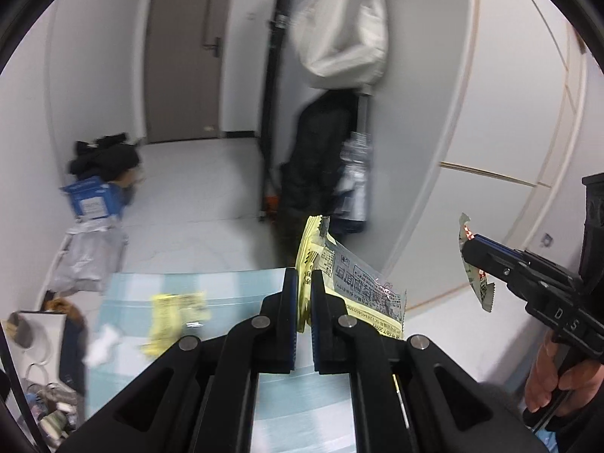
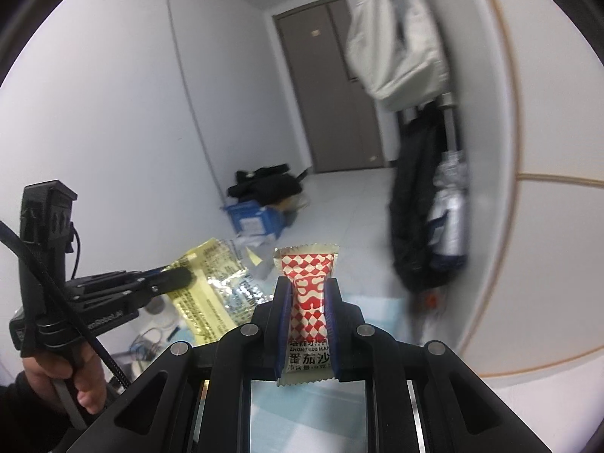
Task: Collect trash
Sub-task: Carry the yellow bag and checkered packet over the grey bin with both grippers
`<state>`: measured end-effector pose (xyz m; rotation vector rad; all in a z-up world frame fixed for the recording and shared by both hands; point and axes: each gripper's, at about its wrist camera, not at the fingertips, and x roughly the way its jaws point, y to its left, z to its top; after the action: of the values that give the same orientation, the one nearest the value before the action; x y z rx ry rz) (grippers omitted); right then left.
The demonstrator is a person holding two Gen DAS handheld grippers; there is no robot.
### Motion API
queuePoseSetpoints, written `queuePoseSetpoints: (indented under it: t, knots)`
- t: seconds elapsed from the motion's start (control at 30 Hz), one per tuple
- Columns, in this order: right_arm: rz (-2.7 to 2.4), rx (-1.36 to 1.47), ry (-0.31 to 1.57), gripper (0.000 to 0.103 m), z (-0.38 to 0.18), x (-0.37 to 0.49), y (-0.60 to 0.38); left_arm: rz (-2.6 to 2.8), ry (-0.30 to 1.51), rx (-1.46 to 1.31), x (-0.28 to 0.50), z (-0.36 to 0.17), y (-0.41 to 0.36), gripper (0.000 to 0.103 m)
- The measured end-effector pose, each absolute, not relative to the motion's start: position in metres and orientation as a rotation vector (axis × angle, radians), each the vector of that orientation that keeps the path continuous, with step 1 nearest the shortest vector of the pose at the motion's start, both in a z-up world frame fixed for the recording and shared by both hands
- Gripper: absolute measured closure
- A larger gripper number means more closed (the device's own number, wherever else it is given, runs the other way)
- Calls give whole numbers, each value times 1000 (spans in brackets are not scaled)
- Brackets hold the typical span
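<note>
My left gripper (image 1: 304,277) is shut on a yellow and silver wrapper (image 1: 355,283), held in the air above a pale blue table (image 1: 234,287). It also shows in the right wrist view (image 2: 181,277) with the yellow wrapper (image 2: 211,283). My right gripper (image 2: 308,287) is shut on a red and white sauce packet (image 2: 307,294), held upright. It shows at the right of the left wrist view (image 1: 472,243) with the packet (image 1: 477,275). Another yellow wrapper (image 1: 177,315) and a white scrap (image 1: 102,343) lie on the table.
A blue box (image 1: 94,196) and black clothes (image 1: 105,154) lie on the white floor by the left wall. A dark bag (image 1: 321,158) and a white bag (image 1: 339,26) hang on a rack near a grey door (image 1: 185,53). Clutter (image 1: 49,407) sits at the left table edge.
</note>
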<state>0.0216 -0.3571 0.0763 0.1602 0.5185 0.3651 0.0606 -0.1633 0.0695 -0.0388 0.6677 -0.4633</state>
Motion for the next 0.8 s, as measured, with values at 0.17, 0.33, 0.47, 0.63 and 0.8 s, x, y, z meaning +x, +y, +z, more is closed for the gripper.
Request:
queuePoseSetpoints:
  t: [0.17,0.33,0.47,0.63,0.8]
  knots:
    - [264,204,521,87,68,15,-417,-544,689,-12,68,61,-213,101]
    - [176,269,555,87,44,11,-467,-598,748,19,80,38,-257,101]
    - [105,324,599,87,11,9,-505,-625,809,61,88,12,-294,101]
    - [40,429,689,87,-39,12,-546,-659,905,124,94,-23,-334,101]
    - [18,498,772,87,-85,13,-567,-683,979,180,95,-59,-368,101]
